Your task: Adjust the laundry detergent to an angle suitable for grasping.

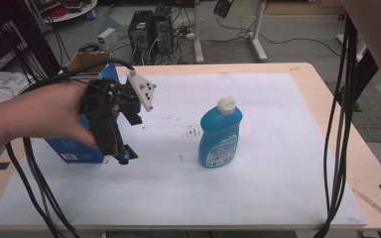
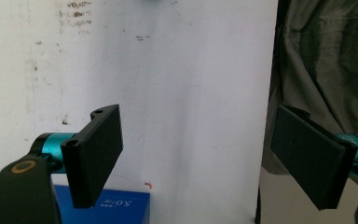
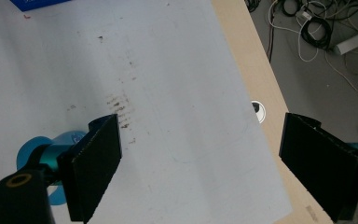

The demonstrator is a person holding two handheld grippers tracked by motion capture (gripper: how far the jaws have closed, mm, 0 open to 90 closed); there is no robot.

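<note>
A person's left hand point(image 1: 44, 116) holds the left gripper point(image 1: 121, 156) above the left side of a white sheet point(image 1: 278, 163) that covers most of a pale wooden table point(image 1: 337, 124). The gripper's black body points down toward the sheet, with a grey three-cornered plate on top, and black cables trail off toward the near left corner. In the left gripper view its two black jaws stand wide apart with nothing between them, above bare white sheet. A blue box point(image 1: 77, 148) sits just behind this gripper, near the sheet's left edge. A blue bottle point(image 1: 220, 134) with a white cap stands upright near the middle of the sheet, well apart from the left gripper. In the right gripper view the right gripper point(image 3: 200, 163) also has its jaws spread wide and empty, hanging over the sheet near the table's edge, with the bottle's top partly hidden behind one jaw.
</note>
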